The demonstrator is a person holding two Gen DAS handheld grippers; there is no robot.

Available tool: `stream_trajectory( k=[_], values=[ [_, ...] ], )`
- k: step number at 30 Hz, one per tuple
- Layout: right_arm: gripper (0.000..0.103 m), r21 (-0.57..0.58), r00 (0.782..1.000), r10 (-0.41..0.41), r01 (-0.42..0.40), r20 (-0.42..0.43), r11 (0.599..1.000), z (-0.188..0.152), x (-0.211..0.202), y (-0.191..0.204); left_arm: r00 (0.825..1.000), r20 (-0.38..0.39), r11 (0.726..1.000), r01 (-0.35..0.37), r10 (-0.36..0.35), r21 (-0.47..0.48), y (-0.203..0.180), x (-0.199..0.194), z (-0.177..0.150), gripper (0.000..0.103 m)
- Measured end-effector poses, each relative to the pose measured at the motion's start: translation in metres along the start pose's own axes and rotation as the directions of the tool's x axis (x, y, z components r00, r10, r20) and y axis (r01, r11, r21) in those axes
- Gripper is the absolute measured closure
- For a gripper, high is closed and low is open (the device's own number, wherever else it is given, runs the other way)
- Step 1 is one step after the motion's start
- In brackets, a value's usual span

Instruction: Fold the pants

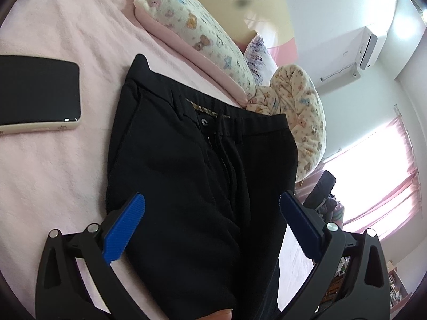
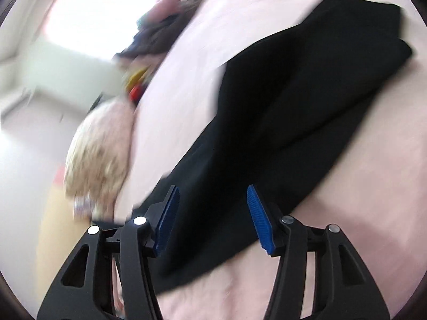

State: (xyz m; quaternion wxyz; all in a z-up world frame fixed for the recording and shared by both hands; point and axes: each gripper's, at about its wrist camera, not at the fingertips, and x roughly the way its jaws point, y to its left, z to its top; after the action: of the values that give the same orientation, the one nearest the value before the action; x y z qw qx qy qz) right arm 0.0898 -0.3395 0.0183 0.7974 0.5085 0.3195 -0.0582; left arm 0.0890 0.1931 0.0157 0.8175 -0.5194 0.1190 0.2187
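Two grippers, left gripper [image 1: 212, 222] and right gripper [image 2: 212, 213], hover with fingers spread, gripping nothing. Black pants [image 1: 186, 160] lie flat mid-bed [image 1: 53, 160], legs apparently laid together; folding remains.

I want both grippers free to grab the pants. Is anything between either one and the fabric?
Nothing visible. The left gripper hangs open right over the pants below the waistband; the right gripper is open over the legs. The phone lies off to the side on the bed.
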Motion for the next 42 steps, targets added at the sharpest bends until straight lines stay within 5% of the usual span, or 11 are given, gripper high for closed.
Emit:
stream_trajectory(
  k=[4,9,11,16,18,20,24,33,39,41,42],
  values=[
    [0.064,0.177,1.0,-0.03,0.03,-0.002,0.984,0.009,0.003,-0.034,1.0,-0.016,1.0,-0.006,0.006,-0.009,0.001,0.004,0.0,0.002],
    [0.065,0.16,0.989,-0.113,0.096,0.1,0.982,0.03,-0.007,-0.049,1.0,-0.024,1.0,-0.004,0.004,-0.001,0.0,0.005,-0.002,0.002],
    [0.098,0.156,0.983,-0.143,0.124,0.117,0.98,0.034,0.001,-0.048,1.0,-0.027,1.0,-0.004,0.004,0.003,-0.001,0.006,-0.002,0.002],
    [0.101,-0.103,0.951,-0.131,0.165,0.281,0.981,0.055,-0.024,0.013,1.0,-0.03,1.0,-0.001,0.001,0.009,-0.001,0.007,-0.003,0.002],
    [0.101,-0.295,0.922,-0.035,0.159,0.387,0.942,0.06,-0.052,0.044,0.999,-0.033,1.0,0.0,0.0,0.011,-0.002,0.007,-0.003,0.002],
    [0.101,-0.32,0.906,-0.087,0.235,0.415,0.918,0.067,-0.062,0.044,0.999,-0.037,1.0,0.0,0.0,0.01,-0.001,0.007,-0.003,0.002],
    [0.101,-0.096,0.937,-0.263,0.291,0.231,0.952,0.075,-0.053,-0.04,0.999,-0.039,1.0,0.003,-0.003,0.005,0.0,0.007,-0.002,0.002],
    [0.093,-0.027,0.959,-0.258,0.263,0.116,0.964,0.053,-0.057,-0.07,0.997,-0.073,0.999,0.023,-0.02,0.034,-0.005,0.012,-0.005,0.002],
    [0.092,-0.217,0.999,-0.01,0.0,-0.044,0.976,-0.01,-0.031,-0.012,0.989,-0.122,0.982,0.101,-0.082,0.159,-0.023,0.014,-0.019,0.002],
    [0.091,-0.17,0.974,0.135,-0.166,-0.181,0.971,-0.027,-0.002,0.015,0.986,-0.139,0.968,0.122,-0.093,0.22,-0.032,0.011,-0.025,0.002],
    [0.08,-0.099,0.93,0.248,-0.283,-0.271,0.954,-0.039,0.023,0.038,0.981,-0.168,0.959,0.14,-0.1,0.245,-0.036,0.008,-0.024,0.002]
  ],
)
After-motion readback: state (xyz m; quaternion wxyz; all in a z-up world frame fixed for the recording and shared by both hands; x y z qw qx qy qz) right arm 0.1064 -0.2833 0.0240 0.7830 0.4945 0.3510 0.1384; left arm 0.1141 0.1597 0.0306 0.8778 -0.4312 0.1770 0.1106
